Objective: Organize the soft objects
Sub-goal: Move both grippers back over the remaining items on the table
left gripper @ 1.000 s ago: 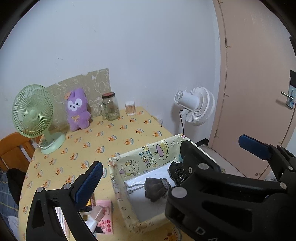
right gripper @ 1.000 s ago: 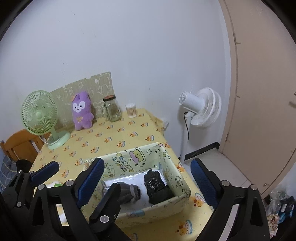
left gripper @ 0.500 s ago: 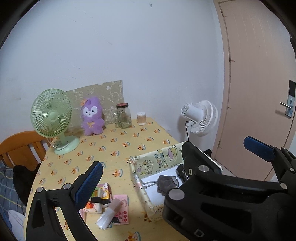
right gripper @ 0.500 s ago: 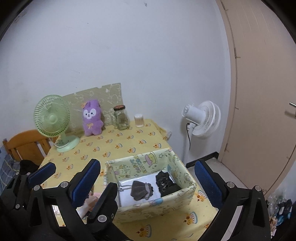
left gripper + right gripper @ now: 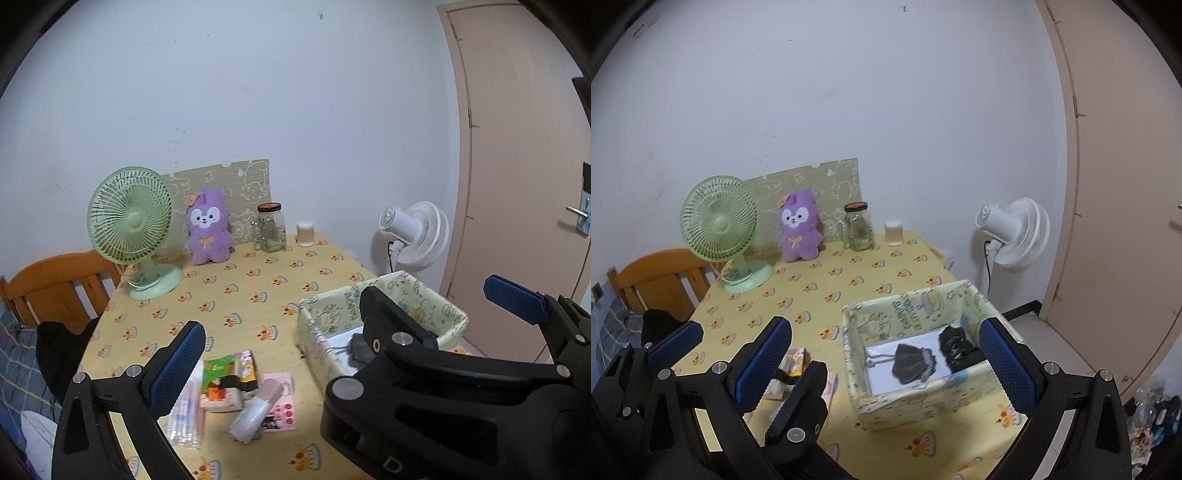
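A yellow patterned fabric box (image 5: 916,314) (image 5: 436,302) stands at the table's front right. Inside it lie a grey drawstring pouch (image 5: 914,363) and a black soft item (image 5: 956,349). A purple plush rabbit (image 5: 798,230) (image 5: 208,232) sits upright at the back by the wall. My left gripper (image 5: 347,325) is open and empty, held above the table's front. My right gripper (image 5: 882,363) is open and empty, above and in front of the box. The right gripper's body hides most of the box in the left wrist view.
A green desk fan (image 5: 133,229) stands back left. A glass jar (image 5: 271,227) and a small cup (image 5: 306,233) stand by the wall. Tissue packs and snack packets (image 5: 229,380) lie front left. A wooden chair (image 5: 55,288) is left. A white floor fan (image 5: 1012,232) and a door (image 5: 517,166) are right.
Both grippers have pulled back and up from the box, so more of the table shows. The pouch and black item stay in the box. Both stay open.
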